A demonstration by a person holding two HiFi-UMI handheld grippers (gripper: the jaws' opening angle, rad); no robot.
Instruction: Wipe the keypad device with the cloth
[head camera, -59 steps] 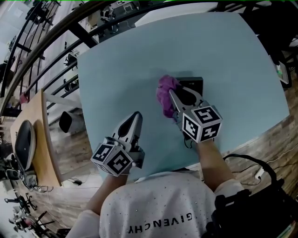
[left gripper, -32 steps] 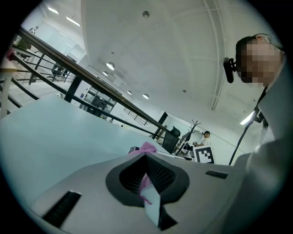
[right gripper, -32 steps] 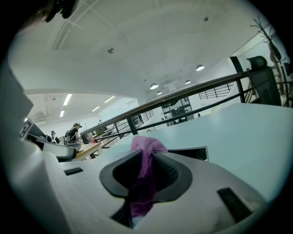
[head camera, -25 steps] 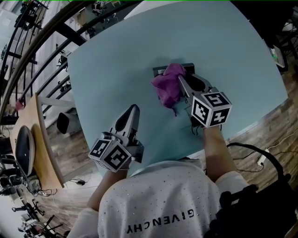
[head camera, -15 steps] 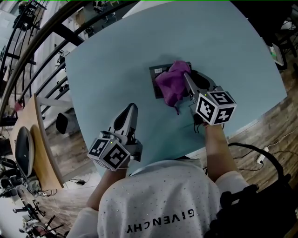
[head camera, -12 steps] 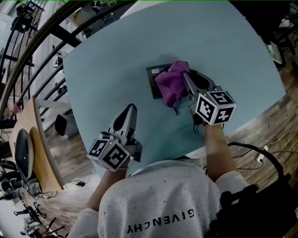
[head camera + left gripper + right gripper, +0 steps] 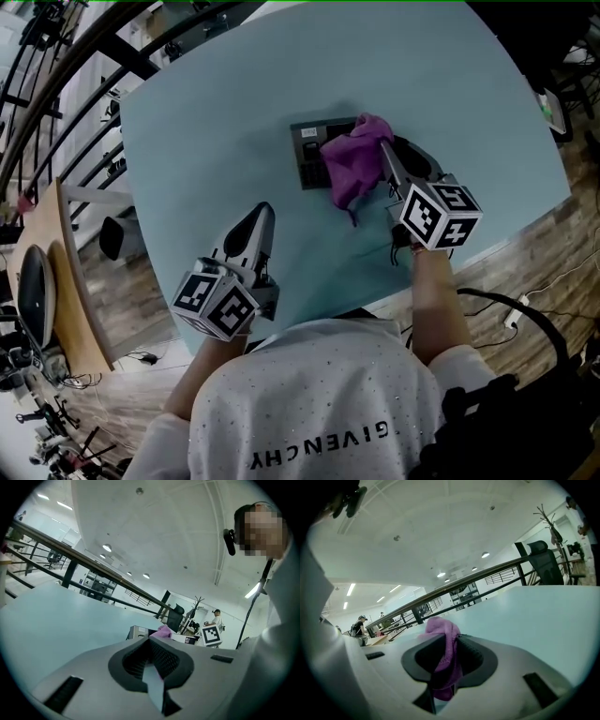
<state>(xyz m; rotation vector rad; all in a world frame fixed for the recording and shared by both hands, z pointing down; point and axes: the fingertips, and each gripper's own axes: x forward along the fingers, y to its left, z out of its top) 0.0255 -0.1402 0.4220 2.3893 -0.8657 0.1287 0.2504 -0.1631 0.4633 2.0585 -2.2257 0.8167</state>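
Since a moment ago the cloth (image 7: 352, 167) has slid toward 3 o'clock across the keypad device (image 7: 310, 152), so the keys on its 9 o'clock side now show. The right gripper (image 7: 382, 150) has its jaws clamped on the purple cloth, which drapes over the device's 3 o'clock half. The left gripper (image 7: 263, 212) is at 7 o'clock from the device, well apart, jaws closed on nothing, over the pale blue table (image 7: 206, 112).
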